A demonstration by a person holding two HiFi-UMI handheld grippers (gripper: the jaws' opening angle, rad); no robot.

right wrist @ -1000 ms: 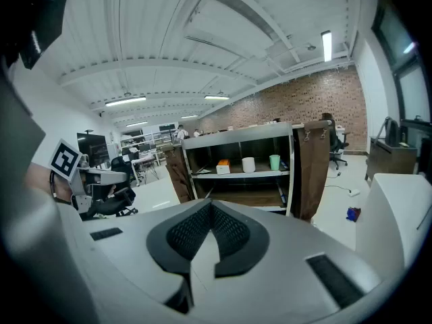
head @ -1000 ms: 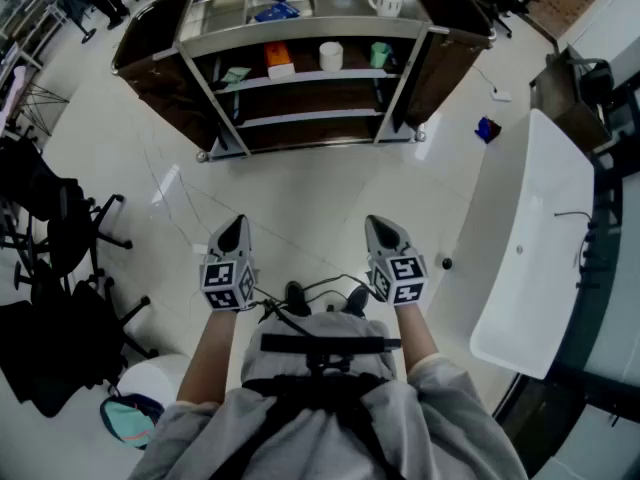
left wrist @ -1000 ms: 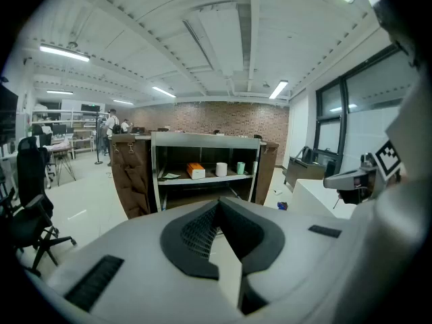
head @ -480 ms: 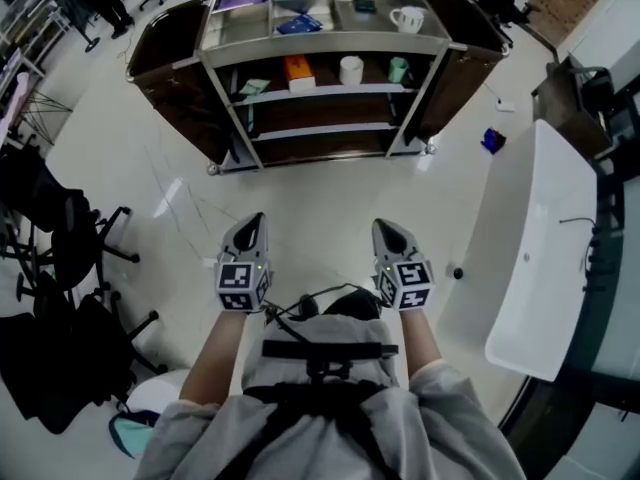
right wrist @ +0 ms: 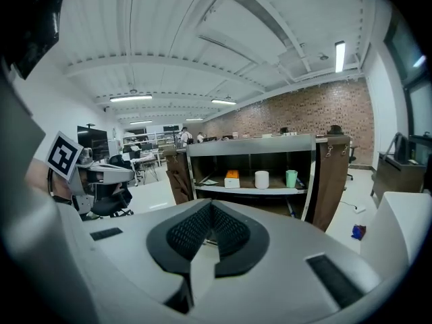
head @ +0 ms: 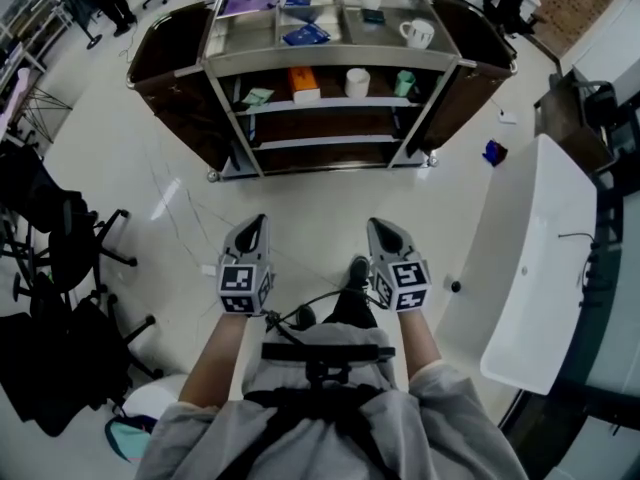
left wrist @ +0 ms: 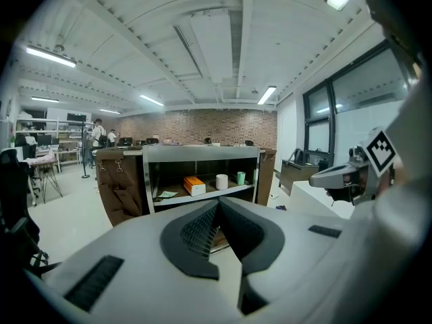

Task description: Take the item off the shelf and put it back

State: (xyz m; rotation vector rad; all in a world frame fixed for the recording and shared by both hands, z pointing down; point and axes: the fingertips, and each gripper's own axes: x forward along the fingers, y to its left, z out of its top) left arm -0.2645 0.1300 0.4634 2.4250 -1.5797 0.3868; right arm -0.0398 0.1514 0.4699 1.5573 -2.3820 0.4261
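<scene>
A metal shelf cart stands ahead on the white floor, well beyond both grippers. Its upper shelf carries an orange box, a white cup, a green cup and a flat green item. On its top lie a white mug and blue packets. My left gripper and right gripper are held side by side at waist height, both shut and empty. The shelf's orange box and cups show over the jaws in both gripper views.
A long white counter runs along the right. Black office chairs stand at the left. A small blue object lies on the floor near the cart's right end. A cable trails by the person's feet.
The view has moved toward the cart, which now sits lower and larger in the head view. Both grippers keep their pose and stay shut.
</scene>
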